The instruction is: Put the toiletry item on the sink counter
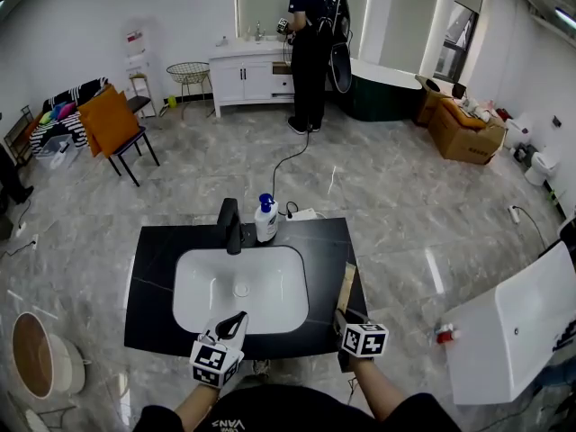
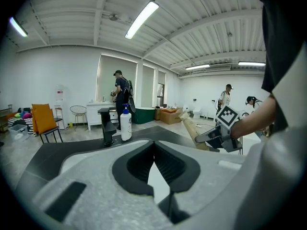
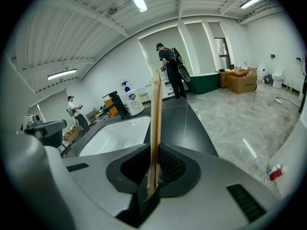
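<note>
Right hand-held gripper point(image 3: 152, 171) clamps the thin paper packet point(image 3: 156, 119), likely light and bendy, by its near end; left hand-held gripper point(image 2: 154, 150) closed, empty

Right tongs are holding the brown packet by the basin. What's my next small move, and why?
Likely lower the right tongs until the brown paper packet meets the black counter right of the basin, then open. The packet is clamped over bare counter there, with nothing in its way.

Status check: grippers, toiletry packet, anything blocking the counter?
Left gripper shut, empty. Right gripper shut on tan packet, over right edge of counter. Soap bottle and faucet stand behind basin, out of the way.
</note>
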A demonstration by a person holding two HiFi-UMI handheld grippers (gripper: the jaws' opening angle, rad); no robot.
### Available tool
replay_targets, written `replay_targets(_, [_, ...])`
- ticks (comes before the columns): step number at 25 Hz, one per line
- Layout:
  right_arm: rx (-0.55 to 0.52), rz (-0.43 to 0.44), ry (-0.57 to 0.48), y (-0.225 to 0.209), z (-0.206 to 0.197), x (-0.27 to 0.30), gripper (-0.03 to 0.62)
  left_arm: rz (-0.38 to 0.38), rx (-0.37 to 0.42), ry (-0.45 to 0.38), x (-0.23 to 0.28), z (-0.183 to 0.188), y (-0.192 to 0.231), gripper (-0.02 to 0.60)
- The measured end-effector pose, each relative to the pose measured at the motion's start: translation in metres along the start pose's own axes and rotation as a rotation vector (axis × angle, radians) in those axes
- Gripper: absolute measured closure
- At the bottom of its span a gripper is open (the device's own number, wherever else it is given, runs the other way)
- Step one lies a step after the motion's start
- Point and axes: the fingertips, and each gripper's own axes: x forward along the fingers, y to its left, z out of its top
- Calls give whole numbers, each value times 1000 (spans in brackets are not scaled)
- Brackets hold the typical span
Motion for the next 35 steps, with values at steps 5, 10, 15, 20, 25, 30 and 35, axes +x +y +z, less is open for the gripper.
replay_targets(5, [-13,-15,13,0,18,31,543,-16,16,13,13,-4,23,572])
replay_targets(10, [-30,-20,37,-1,28,61,543,-33,12,18,28,-5,38,572])
replay_targets(15, [-47,-26,56,-1,38,81,543,-47,10,30,35,-11,46,572])
replay_targets(20, [-46,-45,80,-6,40,101,543,-26,-16,30,38,-3,57,572])
replay_targets(25, [-17,-57,81,-9,42,116,545,-33,-9,46,40,-18,66,572])
replay_targets(30, [19,-69,73,-14,47,125,546,-28,-11,61,41,-24,70,572])
replay_targets(35, [50,-65,43,-18,55,131,543,-26,-17,65,41,-22,70,572])
